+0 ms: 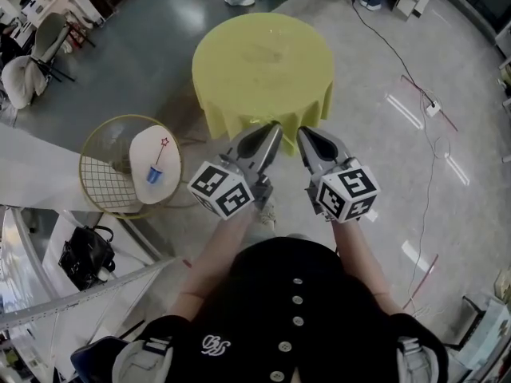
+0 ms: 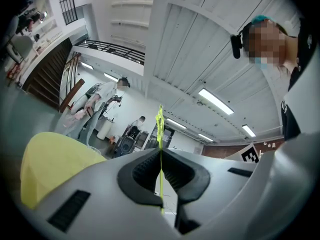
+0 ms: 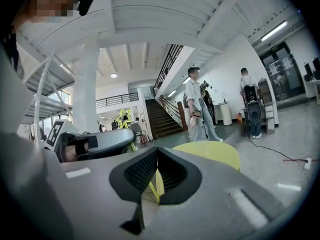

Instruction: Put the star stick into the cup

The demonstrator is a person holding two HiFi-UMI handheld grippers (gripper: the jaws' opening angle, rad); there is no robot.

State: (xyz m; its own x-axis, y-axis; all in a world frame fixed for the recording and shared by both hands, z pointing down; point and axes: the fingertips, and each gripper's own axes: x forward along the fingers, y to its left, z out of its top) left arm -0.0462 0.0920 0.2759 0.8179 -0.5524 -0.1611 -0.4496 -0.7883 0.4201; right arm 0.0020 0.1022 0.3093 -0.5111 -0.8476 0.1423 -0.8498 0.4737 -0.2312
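So, quick rundown. The left claw (image 2: 160,150) is clamped shut on the star stick (image 2: 160,126), a skinny yellow-green thing. The shaft runs straight up between the pads and the little star pokes out above the tips. From the right gripper view you can see that same star sticking up off the left claw's nose. The right claw (image 3: 157,150) is closed too, tips touching, with nothing pinched in it; the yellow you see through the gap lower down is just the desk behind it.

From the head view both claws sit side by side, close together and pointing away from the person at the round desk (image 1: 263,62) with the yellow cloth. Their tips are over its near edge.

Off to the left, well apart from both claws, there's a wire stand (image 1: 104,174) with a white top (image 1: 148,146). On that sits a small blue cup (image 1: 153,174), with what looks like another thin stick with a red star outline (image 1: 165,142) leaning out of it. It's too small to say more.

A black bag (image 1: 86,255) is on the floor nearby, and a few people (image 3: 197,104) are standing past the desk.
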